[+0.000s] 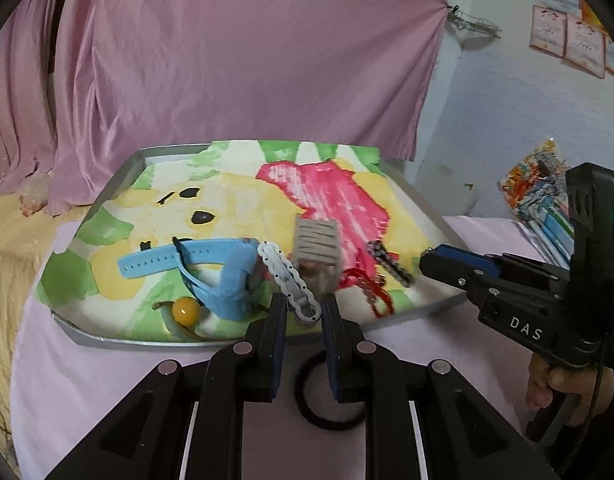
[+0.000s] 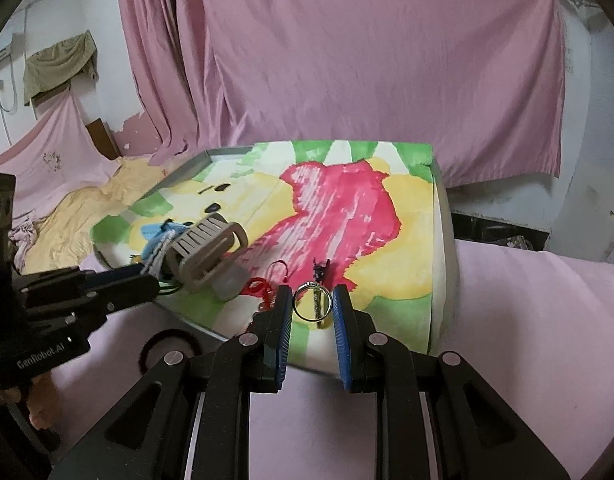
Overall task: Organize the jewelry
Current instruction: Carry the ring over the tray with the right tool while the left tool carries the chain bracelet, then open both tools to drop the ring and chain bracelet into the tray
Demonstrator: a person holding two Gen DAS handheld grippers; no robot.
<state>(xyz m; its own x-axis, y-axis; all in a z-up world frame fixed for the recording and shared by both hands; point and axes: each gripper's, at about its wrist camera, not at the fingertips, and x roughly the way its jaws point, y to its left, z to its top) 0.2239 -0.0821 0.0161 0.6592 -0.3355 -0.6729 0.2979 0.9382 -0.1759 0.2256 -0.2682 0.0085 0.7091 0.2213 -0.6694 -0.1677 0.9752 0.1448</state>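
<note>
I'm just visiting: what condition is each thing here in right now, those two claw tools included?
Left gripper: open, white chain bracelet between its fingers.
Right gripper: open, silver ring between its fingers.
White chain bracelet: stretched out on the tray.
Silver ring: appears upright, near the tray's front edge.
Blue watch: unbuckled, strap splayed.
Black hair tie: flat on the pink cloth, outside the tray.
Tray: lined with a painted sheet.

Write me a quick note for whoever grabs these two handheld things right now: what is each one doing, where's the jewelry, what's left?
Left tool: open, at the tray's near edge around the end of the white chain bracelet, not gripping.
Right tool: open, a silver ring between its fingers, not clamped.
On the tray: blue watch, grey watch, red bracelet, dark bracelet, yellow bead.
A black hair tie lies off the tray on the pink cloth.
Nothing looks sorted yet; everything remains to organize.
</note>
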